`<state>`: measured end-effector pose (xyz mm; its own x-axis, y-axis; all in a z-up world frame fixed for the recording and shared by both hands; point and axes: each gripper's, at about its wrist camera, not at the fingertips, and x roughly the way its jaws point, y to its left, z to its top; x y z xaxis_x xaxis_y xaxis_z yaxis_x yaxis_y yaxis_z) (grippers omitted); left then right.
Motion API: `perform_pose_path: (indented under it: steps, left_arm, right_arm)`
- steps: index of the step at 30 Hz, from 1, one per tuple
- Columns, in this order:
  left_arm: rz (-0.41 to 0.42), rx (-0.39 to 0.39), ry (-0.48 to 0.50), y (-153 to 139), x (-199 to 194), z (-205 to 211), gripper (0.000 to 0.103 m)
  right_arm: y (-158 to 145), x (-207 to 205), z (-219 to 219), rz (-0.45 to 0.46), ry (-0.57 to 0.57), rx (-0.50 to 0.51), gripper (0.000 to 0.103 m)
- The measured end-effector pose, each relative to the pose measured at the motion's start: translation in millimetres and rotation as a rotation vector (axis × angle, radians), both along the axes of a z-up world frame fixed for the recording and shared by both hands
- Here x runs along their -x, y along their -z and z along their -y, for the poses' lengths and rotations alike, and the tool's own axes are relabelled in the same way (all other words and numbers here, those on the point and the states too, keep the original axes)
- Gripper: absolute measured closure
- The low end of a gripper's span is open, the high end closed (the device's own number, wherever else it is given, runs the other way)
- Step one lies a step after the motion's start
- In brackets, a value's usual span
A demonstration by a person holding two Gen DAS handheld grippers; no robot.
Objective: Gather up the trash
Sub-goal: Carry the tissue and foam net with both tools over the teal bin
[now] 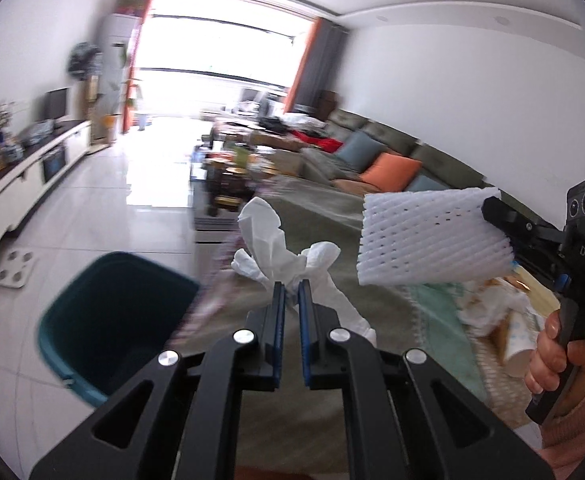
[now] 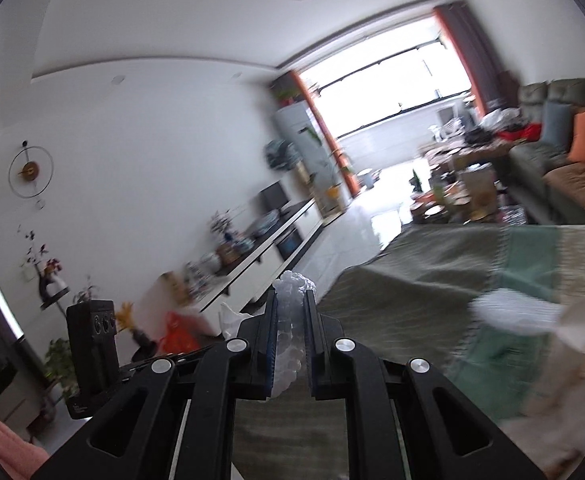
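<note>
My left gripper (image 1: 291, 292) is shut on a crumpled white tissue (image 1: 270, 240) and holds it above the table's left edge. A dark teal trash bin (image 1: 108, 320) stands open on the floor, below and left of the tissue. My right gripper (image 1: 492, 210) is shut on a white foam fruit net (image 1: 432, 236), held in the air to the right of the tissue. In the right wrist view the foam net (image 2: 290, 320) sits edge-on between the shut jaws of the right gripper (image 2: 291, 298). More crumpled paper trash (image 1: 496, 308) lies on the table at right.
The table has a green-grey cloth (image 2: 432, 280). A paper cup (image 1: 520, 340) lies by the trash at right. A grey sofa with orange and blue cushions (image 1: 388, 168), a cluttered coffee table (image 1: 232, 168) and a white TV cabinet (image 1: 24, 176) stand beyond. A white scale (image 1: 12, 268) lies on the floor.
</note>
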<state>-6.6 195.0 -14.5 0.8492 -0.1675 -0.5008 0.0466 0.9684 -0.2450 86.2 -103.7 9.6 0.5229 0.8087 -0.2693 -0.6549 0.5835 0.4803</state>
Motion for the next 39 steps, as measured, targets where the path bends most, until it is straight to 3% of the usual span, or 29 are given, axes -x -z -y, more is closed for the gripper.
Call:
perform_pose_path:
  steps: [10,18,29,33,36,39]
  left_arm:
    - [-0.049,-0.012,-0.188,15,5,-80,0.095]
    - [-0.128,0.006,-0.238,41,-12,-120,0.095]
    - [-0.240,0.023,-0.259,81,-41,-136,0.093]
    - [-0.261,0.033,-0.269,89,-46,-140,0.090]
    - [-0.266,0.051,-0.278,93,-50,-145,0.087]
    - [-0.270,0.064,-0.284,98,-50,-148,0.078]
  right_arm:
    - [16,-33,-87,-0.077,-0.143,0.049,0.091]
    - [35,-44,-147,-0.131,-0.188,0.148,0.091]
    - [65,-63,-194,-0.230,-0.212,0.264,0.086]
    - [70,-64,-204,-0.241,-0.215,0.286,0.067]
    - [70,-64,-204,-0.247,-0.217,0.289,0.062]
    - [68,-64,-202,-0.238,-0.214,0.285,0.059]
